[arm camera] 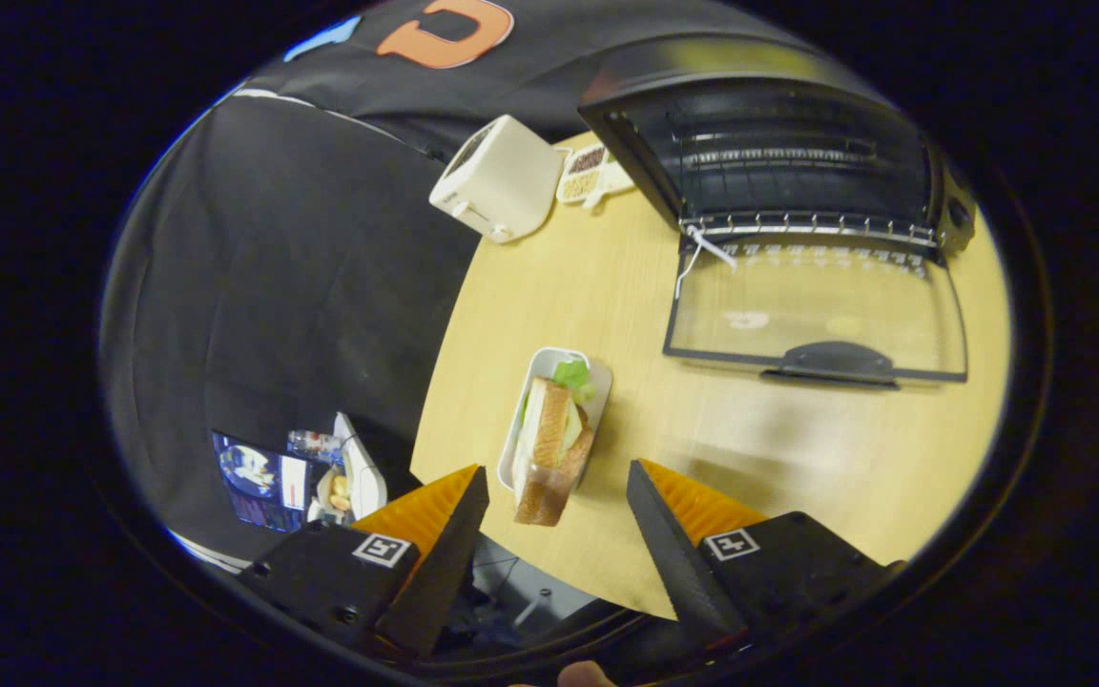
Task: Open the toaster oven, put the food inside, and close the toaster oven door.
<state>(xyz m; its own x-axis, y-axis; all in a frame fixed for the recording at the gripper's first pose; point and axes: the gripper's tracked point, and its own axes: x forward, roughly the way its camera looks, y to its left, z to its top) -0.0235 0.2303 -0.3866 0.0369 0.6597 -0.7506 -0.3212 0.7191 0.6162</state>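
The gripper [557, 482] is held high and tilted, its two fingers spread wide apart with nothing pressed between them. One fingertip [468, 491] and the other point forward, their inner faces well apart and angled toward each other. A bit of the person's finger [586, 676] shows just behind the gripper body.

the gripper [557, 482] had two wedge-shaped ridged fingers on black blocky mounts, each bearing a square marker (screws at seven o'clock).

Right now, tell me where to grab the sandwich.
Grip the sandwich across its flat bread faces, near the end overhanging the white tray. Come straight down: the open gripper already straddles it, and the tray walls likely block its far half.
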